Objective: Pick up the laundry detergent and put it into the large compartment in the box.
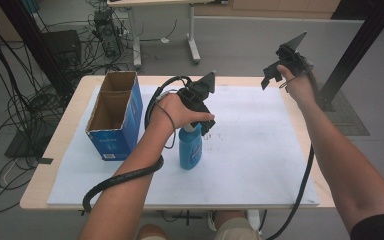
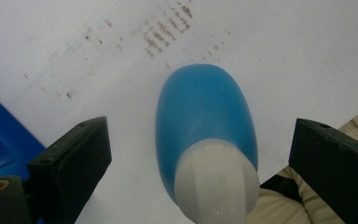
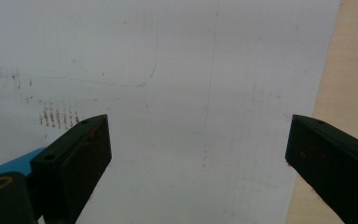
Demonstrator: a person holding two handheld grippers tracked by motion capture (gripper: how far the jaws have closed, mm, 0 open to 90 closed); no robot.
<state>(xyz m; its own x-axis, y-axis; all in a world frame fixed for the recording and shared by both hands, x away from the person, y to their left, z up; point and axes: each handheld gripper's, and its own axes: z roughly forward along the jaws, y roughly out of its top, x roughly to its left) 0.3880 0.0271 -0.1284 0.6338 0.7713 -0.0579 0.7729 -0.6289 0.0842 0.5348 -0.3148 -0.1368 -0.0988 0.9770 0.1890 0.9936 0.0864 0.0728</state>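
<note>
A blue bottle [image 1: 190, 148] with a pale cap stands upright near the middle of the high view, on the white sheet [image 1: 260, 150] that covers the desk [image 1: 55, 145]; the left claw [image 1: 202, 122] hangs right over its top, and in the left gripper view the bottle [image 2: 205, 116] rises between the two black jaws, which stand wide apart with a clear gap on either side, so the claw is open and touches nothing; the right claw [image 1: 272, 75] is held up in the air at the upper right of the high view, well apart from the bottle, and the right gripper view shows its jaws spread wide over the bare sheet [image 3: 191, 93], gripping nothing; a blue cardboard box [image 1: 116, 117], open at the top, stands at the left of the sheet, near the bottle; the sheet carries faint smudges and pen lines; beyond the desk lies a grey floor [image 1: 240, 45] with tangled cables [image 1: 10, 115] at the left and table legs [image 1: 192, 35] at the top.
</note>
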